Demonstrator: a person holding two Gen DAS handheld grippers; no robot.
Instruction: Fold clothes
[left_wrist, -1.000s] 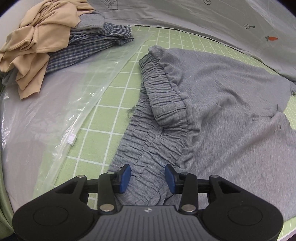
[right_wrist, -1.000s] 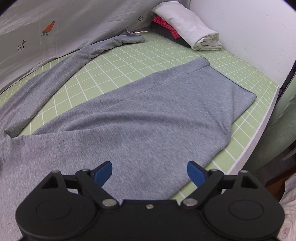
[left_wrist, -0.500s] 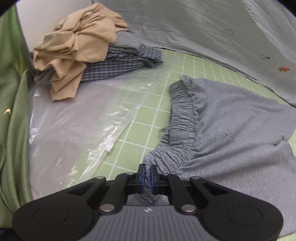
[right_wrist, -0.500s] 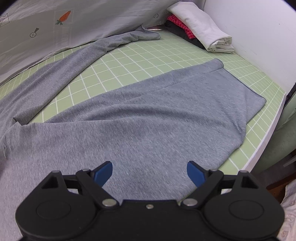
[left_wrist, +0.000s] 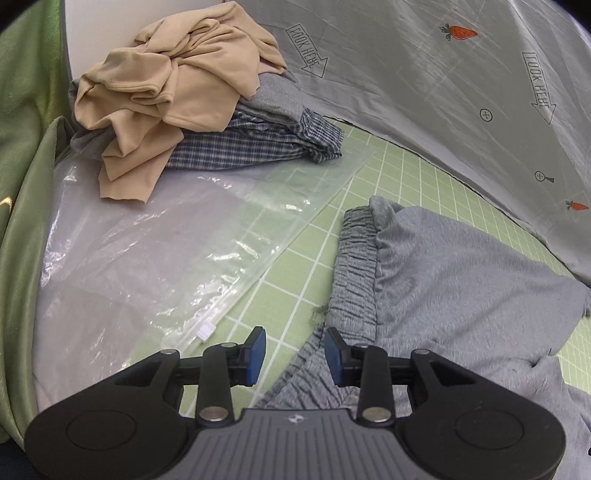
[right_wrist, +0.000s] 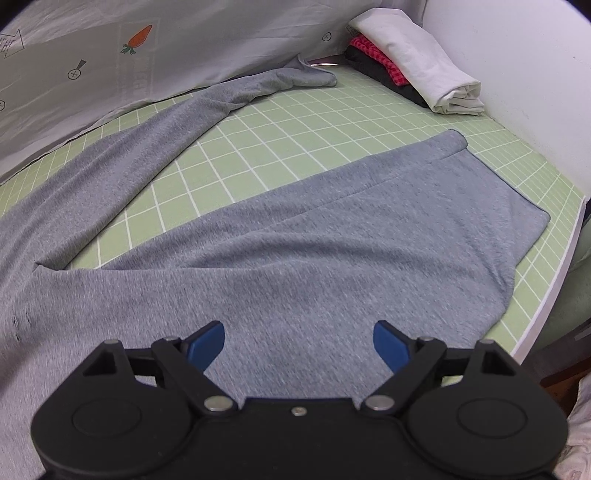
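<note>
While my left gripper (left_wrist: 294, 350) opens its jaws, the ruched elastic waistband (left_wrist: 356, 266) of the grey trousers (left_wrist: 454, 273) runs away from between them across the green gridded desk (left_wrist: 280, 273). From the right wrist, my right gripper (right_wrist: 298, 341) hangs wide open, empty, above a soft knit leg (right_wrist: 332, 229) slanting up-right.

Left claw (left_wrist: 295, 350) opening after pinching waistband (left_wrist: 356, 273); waistband now flatter, fold gone. Both views shifted.

Bare green mat (right_wrist: 280, 140) lies open between the grey trousers' (right_wrist: 295, 266) two legs. Left of their waistband (left_wrist: 356, 266), a plastic bag (left_wrist: 155, 258) and clothes heap (left_wrist: 192, 103) fill the way.
</note>
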